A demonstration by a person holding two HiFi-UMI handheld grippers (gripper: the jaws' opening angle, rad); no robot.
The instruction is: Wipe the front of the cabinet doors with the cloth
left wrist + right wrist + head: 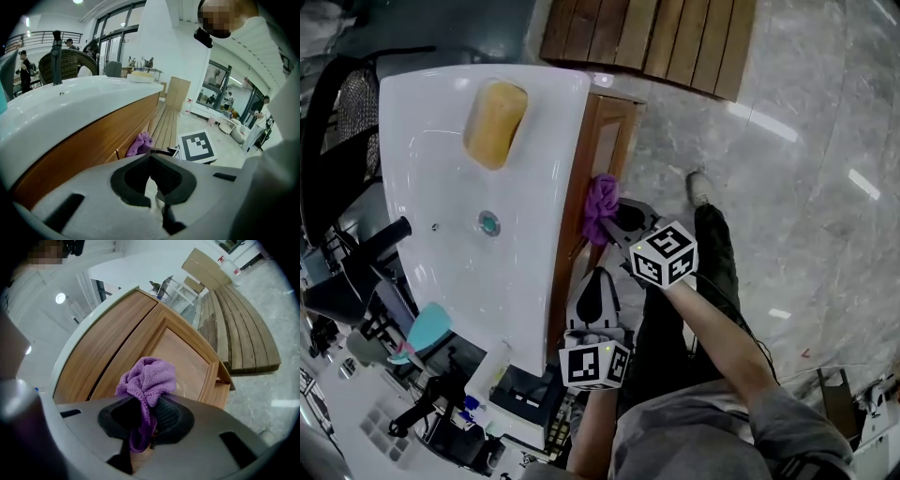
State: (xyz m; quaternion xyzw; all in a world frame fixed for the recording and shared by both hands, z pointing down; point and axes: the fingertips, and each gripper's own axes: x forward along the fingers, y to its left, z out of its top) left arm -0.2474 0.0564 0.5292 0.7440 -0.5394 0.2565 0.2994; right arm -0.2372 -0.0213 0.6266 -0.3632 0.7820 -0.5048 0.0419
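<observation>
Wiping step in hand — right gripper [150,420] jaws pinching bunched purple microfibre cloth [149,378], seemingly touching the wooden cabinet door [187,357] just below counter's front edge. Left gripper [154,187] jaws pressed together, empty, beside door. Next: press cloth flat, sweep along panel — then neighbouring door.

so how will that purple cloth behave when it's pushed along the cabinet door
Probably floppy: the cloth bunches in soft folds above the right gripper, with a tail hanging between its jaws. Its looped, towel-like surface should drag on the wooden door rather than slide freely. Held by one pinch, it looks light and should squash flat when pressed.
</observation>
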